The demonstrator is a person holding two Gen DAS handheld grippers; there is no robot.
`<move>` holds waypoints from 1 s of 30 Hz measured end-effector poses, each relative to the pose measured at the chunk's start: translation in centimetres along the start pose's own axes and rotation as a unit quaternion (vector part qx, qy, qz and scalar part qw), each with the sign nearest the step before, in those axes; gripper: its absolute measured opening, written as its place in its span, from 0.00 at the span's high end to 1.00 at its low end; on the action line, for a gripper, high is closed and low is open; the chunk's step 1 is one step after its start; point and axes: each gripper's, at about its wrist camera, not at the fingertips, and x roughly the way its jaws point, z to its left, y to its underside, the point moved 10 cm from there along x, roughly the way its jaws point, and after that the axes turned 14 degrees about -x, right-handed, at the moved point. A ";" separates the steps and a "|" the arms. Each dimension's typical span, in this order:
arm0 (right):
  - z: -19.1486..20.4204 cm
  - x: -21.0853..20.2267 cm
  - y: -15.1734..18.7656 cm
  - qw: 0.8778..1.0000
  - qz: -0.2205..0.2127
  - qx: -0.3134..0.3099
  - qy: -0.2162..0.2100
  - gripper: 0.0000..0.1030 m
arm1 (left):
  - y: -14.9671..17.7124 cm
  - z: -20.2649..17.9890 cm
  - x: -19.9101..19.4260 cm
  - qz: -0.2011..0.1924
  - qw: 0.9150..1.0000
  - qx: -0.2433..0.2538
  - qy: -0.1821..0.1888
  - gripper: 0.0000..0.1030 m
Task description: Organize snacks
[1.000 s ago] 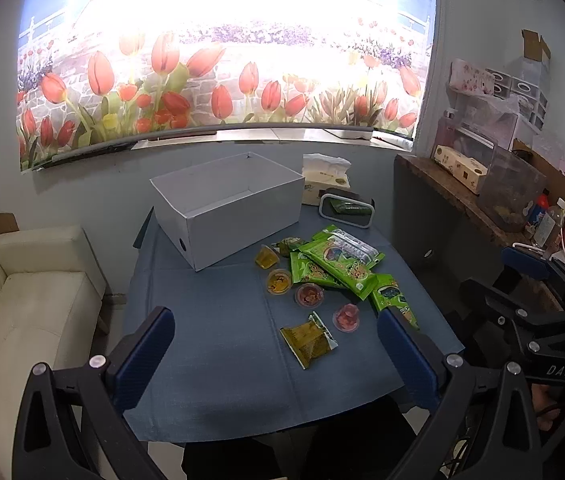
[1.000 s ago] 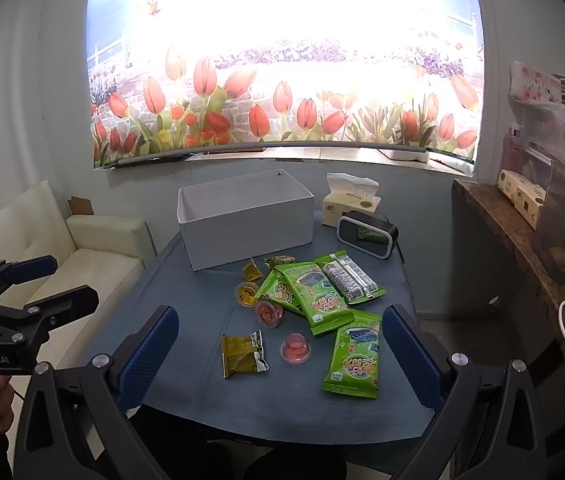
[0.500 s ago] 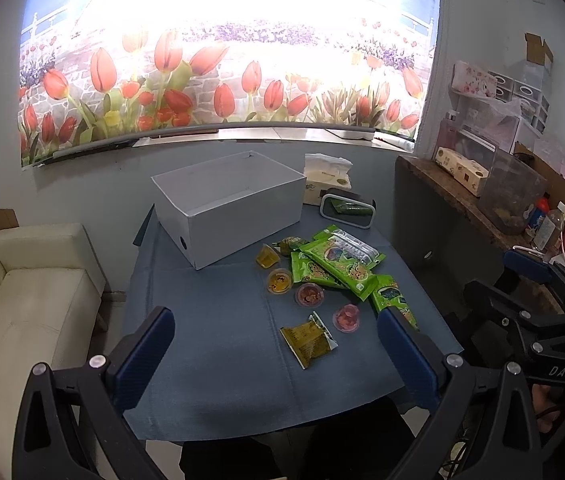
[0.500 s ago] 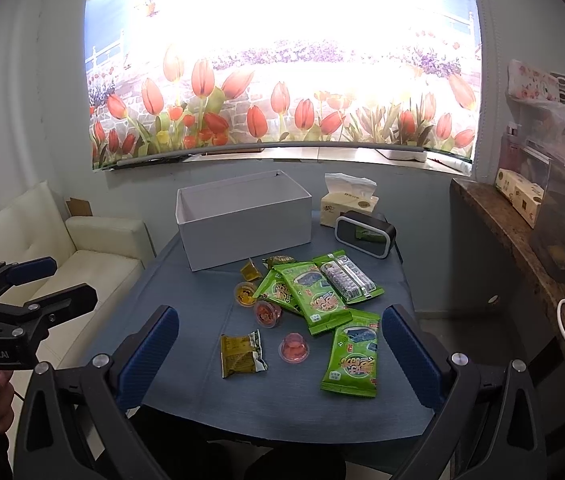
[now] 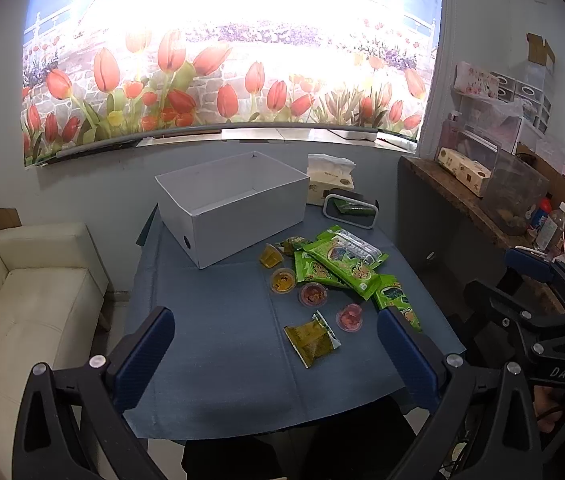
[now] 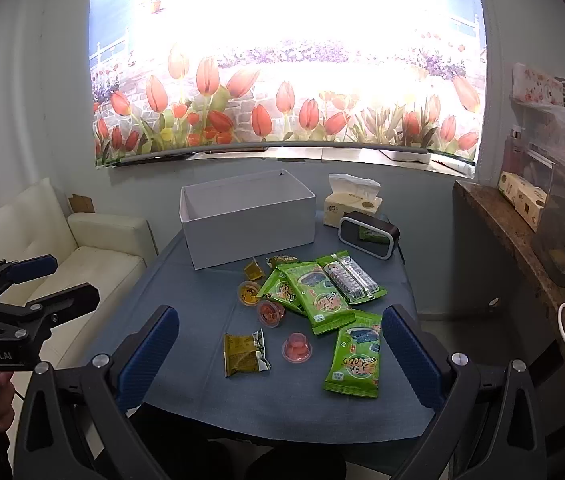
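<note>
Both grippers hang above the counter's near edge, jaws wide apart and holding nothing: the left gripper (image 5: 274,344) and the right gripper (image 6: 280,346). Straight ahead of the right jaws, nearest of all, lies the yellow packet (image 6: 244,354), flat, its long axis running away from them. Just beyond it sits a pink jelly cup (image 6: 296,347), and toward the right jaw a green pack (image 6: 356,356), lengthwise too. From the left jaws the same packet (image 5: 313,339) lies ahead and right of centre, so the right hand looks slightly better placed. Farther on is the snack pile (image 6: 314,286), then the open white box (image 6: 248,218), seemingly empty. The counter (image 5: 210,320) wears a blue cloth; a tulip mural (image 6: 282,116) fills the wall behind.
</note>
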 end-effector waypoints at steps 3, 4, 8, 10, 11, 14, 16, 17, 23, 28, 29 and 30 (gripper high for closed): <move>0.1 0.0 0.1 1.000 -0.001 0.001 -0.002 0.00 | -0.1 0.0 0.0 0.000 1.000 0.000 0.000 0.00; 0.1 0.0 0.0 1.000 -0.001 0.000 -0.002 0.00 | -0.1 0.0 -0.1 -0.001 1.000 0.001 -0.001 0.00; 0.1 0.0 0.0 1.000 -0.002 -0.002 -0.002 0.00 | -0.1 0.0 -0.1 -0.001 1.000 0.001 0.001 0.00; 0.1 0.0 0.0 1.000 -0.003 -0.001 -0.003 0.00 | -0.1 0.0 -0.2 -0.002 1.000 0.002 -0.001 0.00; 0.1 0.0 0.0 1.000 -0.003 -0.001 -0.004 0.00 | -0.1 0.0 -0.2 -0.002 1.000 0.003 -0.001 0.00; 0.1 0.0 0.0 1.000 -0.003 -0.001 -0.004 0.00 | -0.2 0.1 -0.2 -0.002 1.000 0.001 -0.002 0.00; 0.2 0.0 0.0 1.000 -0.004 -0.001 -0.005 0.00 | -0.2 0.1 -0.3 -0.003 1.000 0.001 -0.001 0.00; 0.1 0.0 0.0 1.000 -0.004 -0.001 -0.004 0.00 | -0.2 0.1 -0.3 -0.003 1.000 0.001 -0.001 0.00; 0.0 0.0 0.1 1.000 -0.002 0.000 -0.002 0.00 | -0.1 0.0 -0.2 -0.003 1.000 0.001 0.000 0.00; -0.2 0.1 0.3 1.000 0.002 0.001 0.000 0.00 | -0.1 0.0 -0.2 -0.002 1.000 0.003 0.001 0.00; -0.3 0.2 0.4 1.000 0.003 0.001 0.001 0.00 | -0.1 0.0 -0.2 -0.002 1.000 0.002 0.001 0.00; -0.3 0.2 0.4 1.000 0.004 0.001 0.001 0.00 | -0.1 0.0 -0.2 -0.002 1.000 0.003 0.002 0.00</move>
